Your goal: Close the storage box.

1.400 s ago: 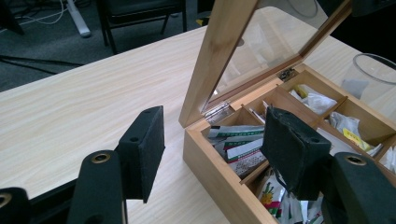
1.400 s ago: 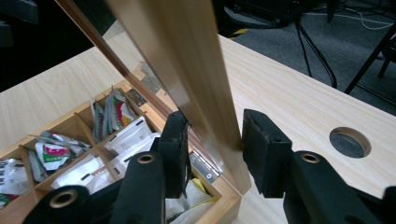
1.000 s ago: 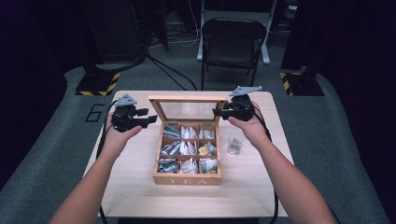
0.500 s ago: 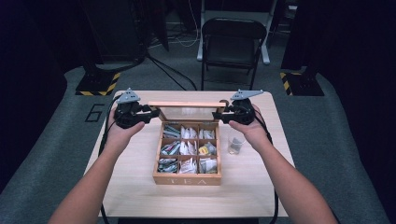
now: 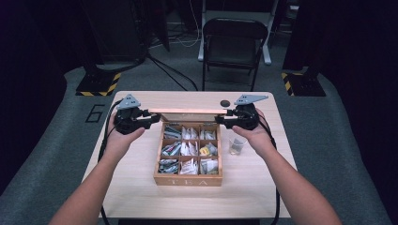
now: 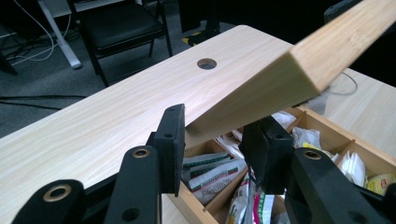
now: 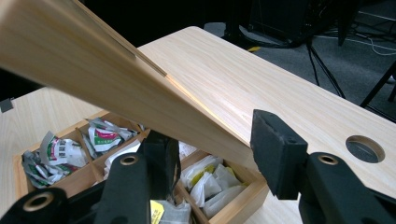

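Observation:
A wooden tea box [image 5: 187,180] with several compartments of tea bags [image 5: 187,149] stands mid-table. Its hinged lid [image 5: 187,111] is raised and slants over the back of the box. My left gripper [image 5: 152,114] is shut on the lid's left end; in the left gripper view both pads [image 6: 173,140] press the lid's corner [image 6: 299,65]. My right gripper [image 5: 224,115] is at the lid's right end. Its jaws have just been opening: the lid [image 7: 93,70] lies between them [image 7: 212,133], and the right pad [image 7: 275,149] stands off the wood.
A small glass cup [image 5: 237,146] sits on the table just right of the box, under my right hand. A round hole [image 5: 225,102] is in the tabletop behind the lid. A black folding chair [image 5: 234,42] stands beyond the table's far edge.
The lid's free edge has swung forward, so its pane no longer faces the camera. My left gripper has closed on the lid's left end. My right gripper's jaws have widened.

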`<control>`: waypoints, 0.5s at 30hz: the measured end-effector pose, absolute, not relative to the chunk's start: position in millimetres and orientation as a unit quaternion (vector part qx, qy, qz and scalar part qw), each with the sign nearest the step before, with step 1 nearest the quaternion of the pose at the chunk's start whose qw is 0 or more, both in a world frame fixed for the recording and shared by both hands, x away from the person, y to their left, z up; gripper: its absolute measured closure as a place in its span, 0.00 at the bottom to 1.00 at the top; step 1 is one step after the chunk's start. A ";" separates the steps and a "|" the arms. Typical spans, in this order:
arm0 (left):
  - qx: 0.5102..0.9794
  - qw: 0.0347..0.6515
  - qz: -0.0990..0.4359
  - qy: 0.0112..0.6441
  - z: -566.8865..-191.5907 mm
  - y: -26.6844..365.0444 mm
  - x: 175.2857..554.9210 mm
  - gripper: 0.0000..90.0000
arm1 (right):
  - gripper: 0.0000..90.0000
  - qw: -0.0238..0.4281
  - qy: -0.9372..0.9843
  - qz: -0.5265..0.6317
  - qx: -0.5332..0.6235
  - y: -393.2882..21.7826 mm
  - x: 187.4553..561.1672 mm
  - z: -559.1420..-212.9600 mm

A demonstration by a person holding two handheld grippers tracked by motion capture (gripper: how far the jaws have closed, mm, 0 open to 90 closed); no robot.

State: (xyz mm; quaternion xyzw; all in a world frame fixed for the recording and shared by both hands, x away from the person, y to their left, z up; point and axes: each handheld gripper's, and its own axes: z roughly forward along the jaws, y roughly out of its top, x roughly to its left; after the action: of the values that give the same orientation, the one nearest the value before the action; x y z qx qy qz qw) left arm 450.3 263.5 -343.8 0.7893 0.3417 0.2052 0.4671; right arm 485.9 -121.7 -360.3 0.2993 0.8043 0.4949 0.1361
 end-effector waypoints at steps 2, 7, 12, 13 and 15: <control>0.791 0.466 0.201 0.341 -344.9 264.1 448.2 0.66 | 0.56 0.131 0.801 0.499 0.303 -123.5 481.9 -360.5; 0.792 0.466 0.199 0.340 -349.2 264.4 442.1 0.66 | 0.56 0.126 0.801 0.501 0.302 -126.5 472.1 -359.4; 0.793 0.466 0.196 0.340 -353.9 264.8 435.8 0.65 | 0.56 0.132 0.804 0.502 0.289 -126.3 460.1 -356.7; 0.796 0.463 0.196 0.337 -354.2 265.5 435.0 0.65 | 0.56 0.132 0.804 0.502 0.290 -125.8 456.9 -356.2; 0.795 0.464 0.196 0.338 -355.8 265.2 433.2 0.65 | 0.55 0.138 0.805 0.501 0.286 -125.7 452.1 -355.5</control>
State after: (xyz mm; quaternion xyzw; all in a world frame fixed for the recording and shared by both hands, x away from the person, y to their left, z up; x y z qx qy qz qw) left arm 433.2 265.2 -355.8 0.7949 0.3382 0.1958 0.4640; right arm 452.1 -125.7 -355.5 0.2865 0.8049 0.5012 0.1375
